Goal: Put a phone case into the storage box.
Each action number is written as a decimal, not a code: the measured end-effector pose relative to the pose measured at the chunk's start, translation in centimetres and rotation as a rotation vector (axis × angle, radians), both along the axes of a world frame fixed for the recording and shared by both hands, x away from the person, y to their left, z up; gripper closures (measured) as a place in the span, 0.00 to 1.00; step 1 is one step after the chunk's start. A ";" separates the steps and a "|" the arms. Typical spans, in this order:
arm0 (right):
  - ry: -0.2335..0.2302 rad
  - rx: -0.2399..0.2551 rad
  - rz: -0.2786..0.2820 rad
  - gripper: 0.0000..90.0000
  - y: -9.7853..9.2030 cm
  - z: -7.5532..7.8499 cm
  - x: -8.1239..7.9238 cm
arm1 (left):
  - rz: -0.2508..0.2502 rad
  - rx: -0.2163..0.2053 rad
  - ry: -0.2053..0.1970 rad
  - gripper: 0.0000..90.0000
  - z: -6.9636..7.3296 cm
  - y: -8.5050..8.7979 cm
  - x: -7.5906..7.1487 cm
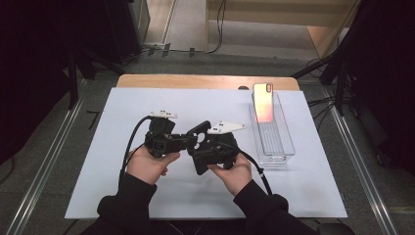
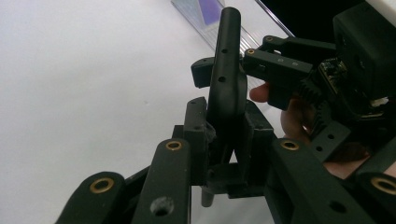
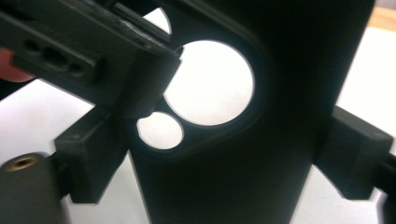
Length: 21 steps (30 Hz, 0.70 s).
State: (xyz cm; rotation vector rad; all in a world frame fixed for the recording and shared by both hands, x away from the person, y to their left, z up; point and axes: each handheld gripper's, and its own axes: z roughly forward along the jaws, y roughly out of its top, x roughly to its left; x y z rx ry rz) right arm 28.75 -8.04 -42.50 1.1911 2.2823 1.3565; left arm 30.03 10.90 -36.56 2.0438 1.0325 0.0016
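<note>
A black phone case (image 1: 200, 147) with round camera cut-outs is held above the white mat between both grippers. My left gripper (image 1: 190, 140) comes in from the left and is shut on the case near its camera corner. In the left gripper view the case (image 2: 227, 56) stands edge-on, clamped between the two jaws of my left gripper (image 2: 224, 135). My right gripper (image 1: 209, 149) spans the case's width. In the right gripper view its pads (image 3: 93, 158) sit against both side edges of the case (image 3: 280, 140), so my right gripper (image 3: 224, 158) is shut on the case.
A clear plastic tray (image 1: 275, 142) lies at the right of the white mat (image 1: 147, 196), with a phone (image 1: 263, 103) leaning in its far end. Cables trail from both grippers. Dark stands flank the wooden table.
</note>
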 end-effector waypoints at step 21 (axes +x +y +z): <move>0.012 -0.018 -0.022 0.13 -1.5 -0.4 1.1 | -0.032 -0.042 0.007 0.51 1.2 1.4 0.3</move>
